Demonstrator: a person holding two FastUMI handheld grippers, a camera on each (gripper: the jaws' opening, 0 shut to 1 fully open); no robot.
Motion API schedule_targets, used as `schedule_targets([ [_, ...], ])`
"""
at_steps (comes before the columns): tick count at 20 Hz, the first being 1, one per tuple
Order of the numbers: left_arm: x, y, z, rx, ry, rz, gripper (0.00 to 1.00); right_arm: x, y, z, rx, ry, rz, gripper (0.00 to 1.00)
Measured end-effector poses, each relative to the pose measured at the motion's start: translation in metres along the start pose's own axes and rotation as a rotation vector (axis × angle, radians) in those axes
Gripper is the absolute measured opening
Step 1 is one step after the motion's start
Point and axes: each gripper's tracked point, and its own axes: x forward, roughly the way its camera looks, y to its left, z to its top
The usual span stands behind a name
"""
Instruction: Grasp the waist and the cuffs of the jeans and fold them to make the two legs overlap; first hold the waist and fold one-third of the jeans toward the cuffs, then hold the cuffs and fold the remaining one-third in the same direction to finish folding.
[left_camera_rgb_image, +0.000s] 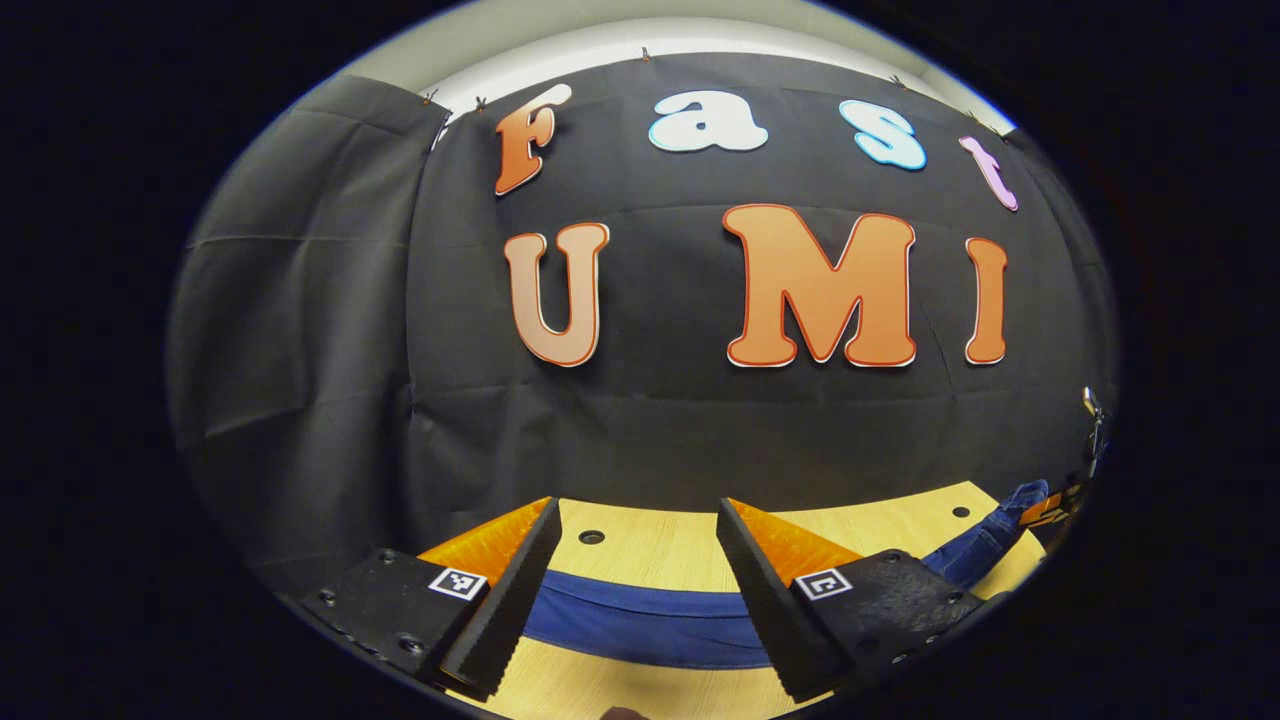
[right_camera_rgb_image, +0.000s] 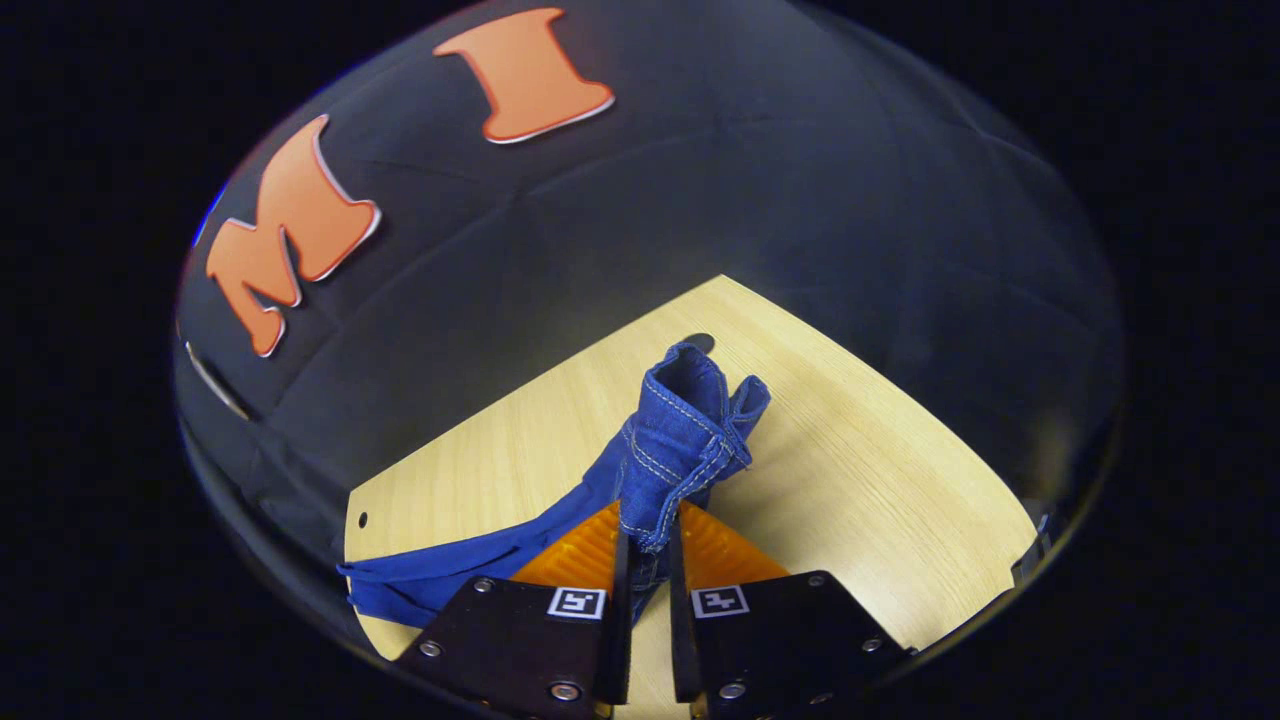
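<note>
Blue jeans (left_camera_rgb_image: 640, 620) lie in a flat band across the light wooden table (left_camera_rgb_image: 660, 550), passing under the gap of my left gripper (left_camera_rgb_image: 638, 505), which stands open just above the cloth without pinching it. To the right the denim rises toward the right gripper (left_camera_rgb_image: 1050, 512), small at the view's edge. In the right gripper view, my right gripper (right_camera_rgb_image: 648, 520) is shut on a bunched, stitched end of the jeans (right_camera_rgb_image: 680, 430), which sticks up beyond the fingertips. The rest of the jeans trail down to the left over the table (right_camera_rgb_image: 880, 470).
The booth's black cloth wall (left_camera_rgb_image: 650, 430) stands close behind the table's far edge. Small round holes (left_camera_rgb_image: 591, 537) mark the tabletop. Bare wood lies right of the held denim in the right gripper view. A metal clip (left_camera_rgb_image: 1092, 405) hangs at the far right.
</note>
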Motion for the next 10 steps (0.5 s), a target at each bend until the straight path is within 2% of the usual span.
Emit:
schedule_targets([
  [5,-0.007,-0.001,-0.004,0.010,0.012,0.006,0.96,-0.029,0.031,0.003,-0.081,-0.068,0.035,0.17],
  [10,0.003,0.006,-0.005,0.022,0.007,-0.030,0.96,-0.042,0.059,-0.001,-0.131,-0.110,0.031,0.17],
])
